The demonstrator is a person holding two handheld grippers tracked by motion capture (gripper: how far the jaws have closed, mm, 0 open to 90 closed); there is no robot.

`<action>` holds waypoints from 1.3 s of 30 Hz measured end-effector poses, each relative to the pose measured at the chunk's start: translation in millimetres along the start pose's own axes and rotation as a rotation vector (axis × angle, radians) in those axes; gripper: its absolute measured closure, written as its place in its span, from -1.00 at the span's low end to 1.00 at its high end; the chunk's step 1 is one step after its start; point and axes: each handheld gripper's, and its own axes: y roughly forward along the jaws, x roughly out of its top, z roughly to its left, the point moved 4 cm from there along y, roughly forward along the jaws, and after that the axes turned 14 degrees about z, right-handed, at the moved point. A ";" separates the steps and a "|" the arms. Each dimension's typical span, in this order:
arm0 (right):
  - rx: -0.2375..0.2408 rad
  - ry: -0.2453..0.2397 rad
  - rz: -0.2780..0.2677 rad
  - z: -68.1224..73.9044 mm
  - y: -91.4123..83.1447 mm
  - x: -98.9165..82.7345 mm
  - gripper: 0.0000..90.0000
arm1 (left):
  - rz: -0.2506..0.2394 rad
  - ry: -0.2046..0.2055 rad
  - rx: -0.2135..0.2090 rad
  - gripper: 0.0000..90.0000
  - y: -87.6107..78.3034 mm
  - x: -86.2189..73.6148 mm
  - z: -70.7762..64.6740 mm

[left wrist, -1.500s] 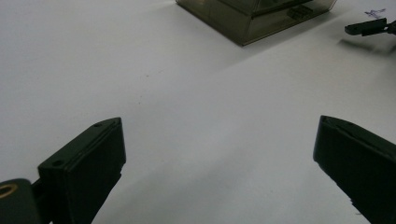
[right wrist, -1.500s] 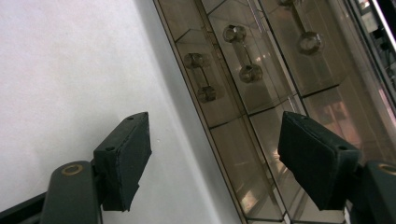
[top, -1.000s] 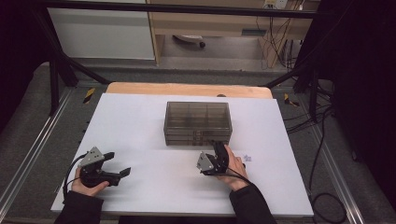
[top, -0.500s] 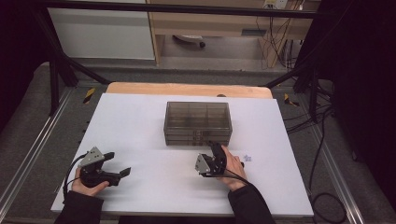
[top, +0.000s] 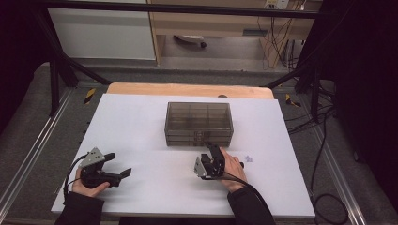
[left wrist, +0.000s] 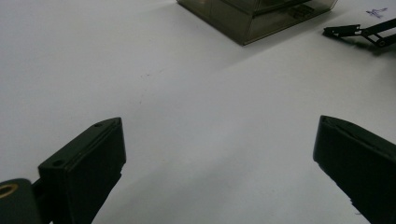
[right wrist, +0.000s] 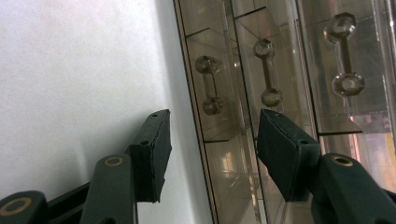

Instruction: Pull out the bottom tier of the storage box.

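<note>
Nearby, right gripper (top: 207, 147) half-open, closing at smoky drawer box (top: 198, 123), left gripper (top: 119, 165) open, no legible writing

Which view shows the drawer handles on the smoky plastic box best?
The right gripper view: three clear drawer handles sit close ahead of the right claw. The high view shows the box whole, handles barely visible; the left gripper view catches a corner.

I'm seeing the right gripper (right wrist: 212, 149) facing the smoky drawer box (right wrist: 280, 70); jaws have just been closing, nothing pinched between them, lowest drawer handle (right wrist: 209, 85) sitting just ahead.
</note>
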 end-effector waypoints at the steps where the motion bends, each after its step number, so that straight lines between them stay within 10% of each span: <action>1: -0.013 -0.011 0.002 1.0 0.7 0.8 0.02 | 0.000 0.001 0.000 -0.96 0.0 0.0 0.0; 39: -0.165 -0.088 0.038 14.7 13.6 15.6 0.42 | 0.003 0.001 -0.002 -0.96 0.7 -0.5 0.2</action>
